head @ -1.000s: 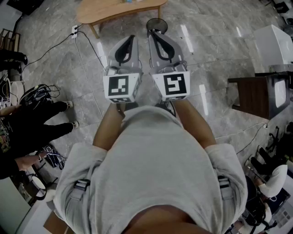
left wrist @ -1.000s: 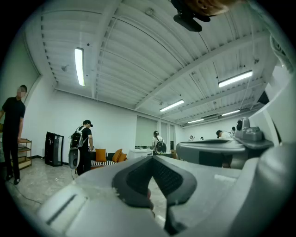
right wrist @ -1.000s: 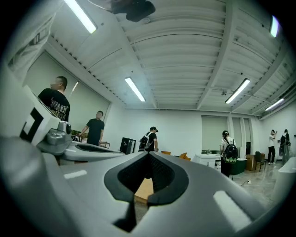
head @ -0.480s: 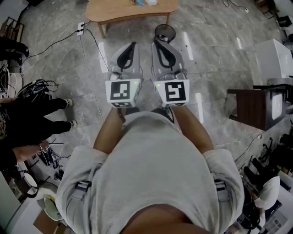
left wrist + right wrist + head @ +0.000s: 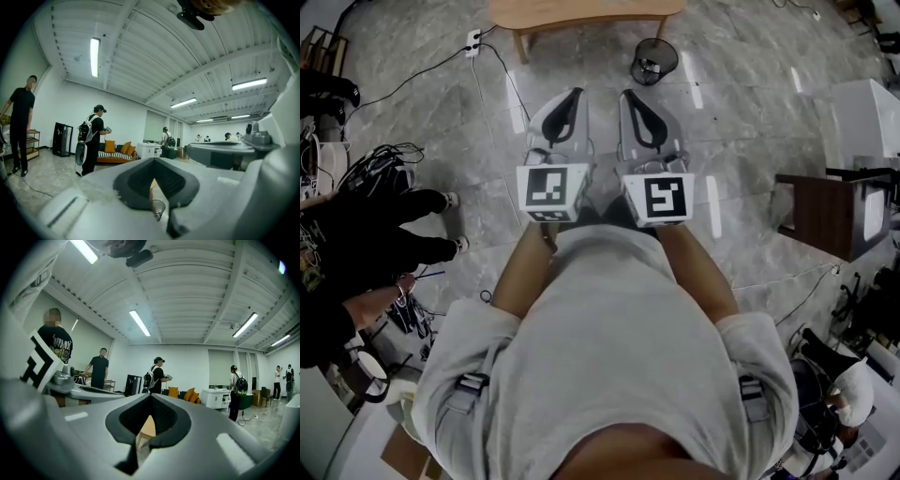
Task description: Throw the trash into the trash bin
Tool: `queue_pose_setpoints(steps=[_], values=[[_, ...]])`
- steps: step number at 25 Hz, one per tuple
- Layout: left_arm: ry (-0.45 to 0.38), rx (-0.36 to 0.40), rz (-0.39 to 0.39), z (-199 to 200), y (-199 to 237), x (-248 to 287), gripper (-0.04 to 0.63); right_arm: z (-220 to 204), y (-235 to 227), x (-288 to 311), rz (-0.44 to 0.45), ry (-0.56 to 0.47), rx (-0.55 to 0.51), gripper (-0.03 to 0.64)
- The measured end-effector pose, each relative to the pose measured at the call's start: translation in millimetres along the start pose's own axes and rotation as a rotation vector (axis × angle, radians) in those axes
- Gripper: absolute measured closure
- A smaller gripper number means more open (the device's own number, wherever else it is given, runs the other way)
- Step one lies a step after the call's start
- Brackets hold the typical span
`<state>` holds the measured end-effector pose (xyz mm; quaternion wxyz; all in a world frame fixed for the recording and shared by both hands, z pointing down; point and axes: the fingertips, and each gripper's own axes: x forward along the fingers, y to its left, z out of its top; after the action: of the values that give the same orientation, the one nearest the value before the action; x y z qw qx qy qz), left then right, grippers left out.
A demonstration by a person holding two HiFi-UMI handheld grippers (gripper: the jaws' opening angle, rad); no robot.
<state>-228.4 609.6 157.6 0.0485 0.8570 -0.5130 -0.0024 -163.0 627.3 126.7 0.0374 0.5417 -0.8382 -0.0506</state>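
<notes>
My left gripper [image 5: 571, 96] and right gripper [image 5: 631, 96] are both closed on nothing — the trash bin [image 5: 654, 60] stands just ahead, slightly right of them.

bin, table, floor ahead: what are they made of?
Trash bin: black see-through mesh, probably metal wire; the floor shows through its wall. Table: light wood or wood veneer, matte finish. Floor: polished grey marble-look tile, with veining and lamp reflections.

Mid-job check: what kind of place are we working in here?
Likely a big open office or lab space: a low wooden table with a mesh trash bin near it on a polished floor, a sofa by the far wall, and loose cables lying about.
</notes>
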Motion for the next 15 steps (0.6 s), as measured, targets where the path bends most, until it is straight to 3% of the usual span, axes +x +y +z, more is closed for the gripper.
queue_pose_setpoints(steps=[8,15], values=[[0.036,0.005,0.003,-12.1,25.2,42.6,0.577,-13.2,-30.1,45.9,-0.012,0.016,0.003,0.609],[0.069,0.031,0.038,-16.7,61.5,127.3,0.577,-29.9,-73.7,133.7,0.051,0.021,0.011,0.609]])
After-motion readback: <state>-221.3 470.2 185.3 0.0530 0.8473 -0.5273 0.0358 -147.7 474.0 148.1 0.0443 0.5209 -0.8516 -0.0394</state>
